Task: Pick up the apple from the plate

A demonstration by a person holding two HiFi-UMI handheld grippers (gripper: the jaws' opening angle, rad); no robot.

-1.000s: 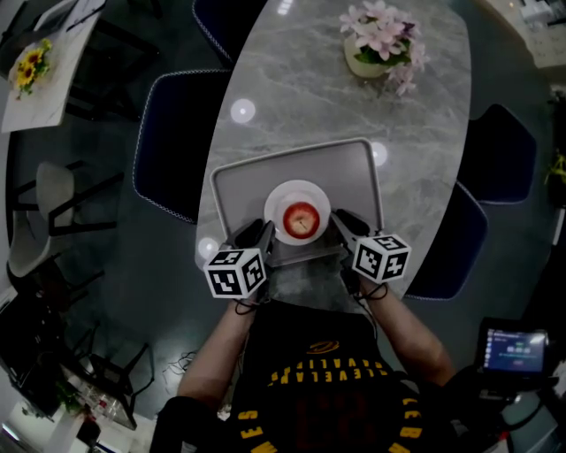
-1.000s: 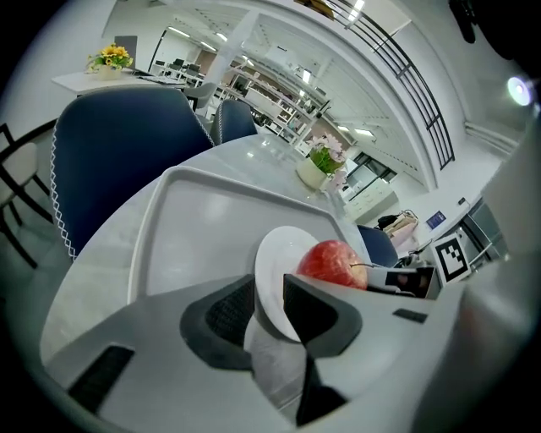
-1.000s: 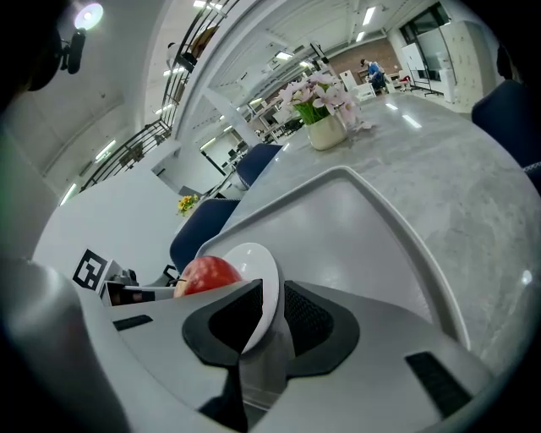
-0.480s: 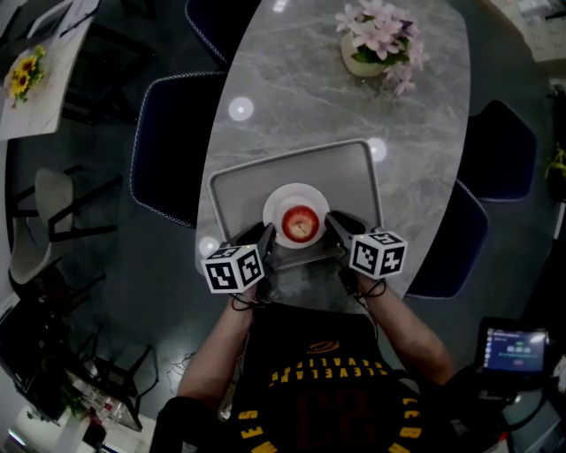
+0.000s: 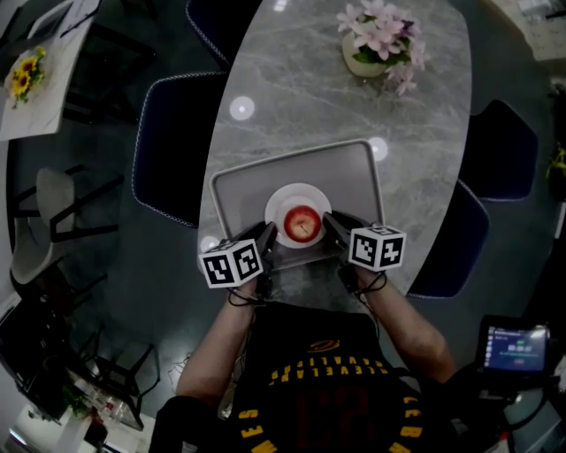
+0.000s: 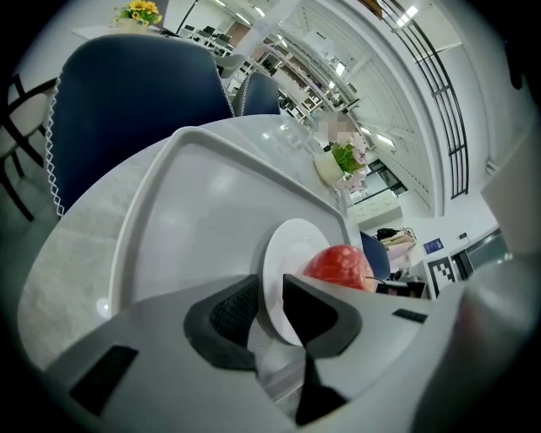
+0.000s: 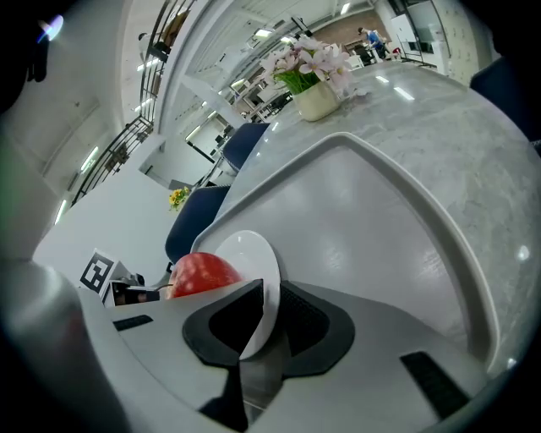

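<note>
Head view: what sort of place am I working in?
Probably a dining area in a large office or showroom: an oval marble-look table, blue chairs around it, a pot of pink flowers, and a long hall with strip lights behind.

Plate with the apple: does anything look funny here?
Nothing is spilled or broken. One odd thing: the left gripper and the right gripper each pinch the rim of the plate, not the apple, which sits untouched in the middle.
</note>
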